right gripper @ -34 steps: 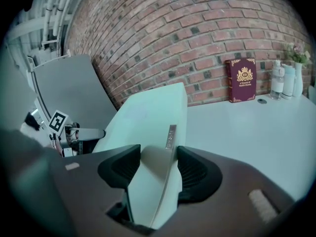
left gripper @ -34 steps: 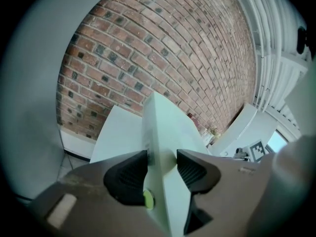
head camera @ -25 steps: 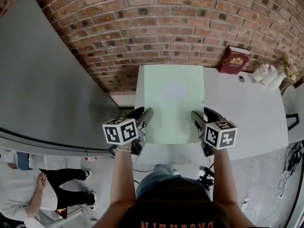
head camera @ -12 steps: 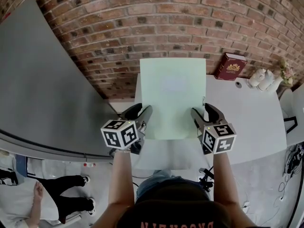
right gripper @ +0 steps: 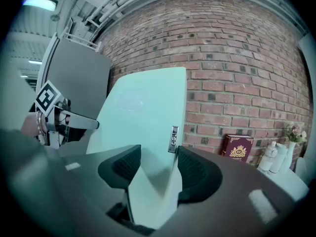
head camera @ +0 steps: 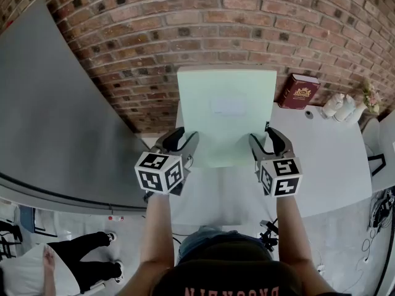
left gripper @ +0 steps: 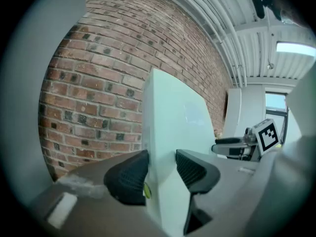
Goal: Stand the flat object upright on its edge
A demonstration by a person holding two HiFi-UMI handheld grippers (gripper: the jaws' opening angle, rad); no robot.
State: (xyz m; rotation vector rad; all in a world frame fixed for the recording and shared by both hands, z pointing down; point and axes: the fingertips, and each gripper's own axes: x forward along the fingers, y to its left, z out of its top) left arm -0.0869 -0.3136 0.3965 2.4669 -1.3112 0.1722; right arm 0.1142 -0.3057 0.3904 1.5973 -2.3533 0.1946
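Note:
The flat object is a pale green panel point(head camera: 226, 113), tilted up toward the brick wall with its near edge low over the white table point(head camera: 321, 159). My left gripper point(head camera: 185, 142) is shut on the panel's left edge and my right gripper point(head camera: 264, 142) on its right edge. In the left gripper view the panel point(left gripper: 173, 122) runs between the black pads of the left gripper point(left gripper: 160, 169), and both pads press on it. In the right gripper view the panel point(right gripper: 143, 107) sits the same way in the right gripper point(right gripper: 158, 169), beside a small button strip point(right gripper: 173, 138).
A red book point(head camera: 300, 92) leans against the brick wall point(head camera: 154, 36) to the right of the panel. White ornaments with flowers point(head camera: 345, 102) stand further right. A large grey board point(head camera: 55, 116) curves along the left. A person point(head camera: 62, 270) stands on the floor at lower left.
Both grippers have risen with the panel. Its far edge now stands higher against the wall, so it is tilted more steeply. The person at lower left has shifted.

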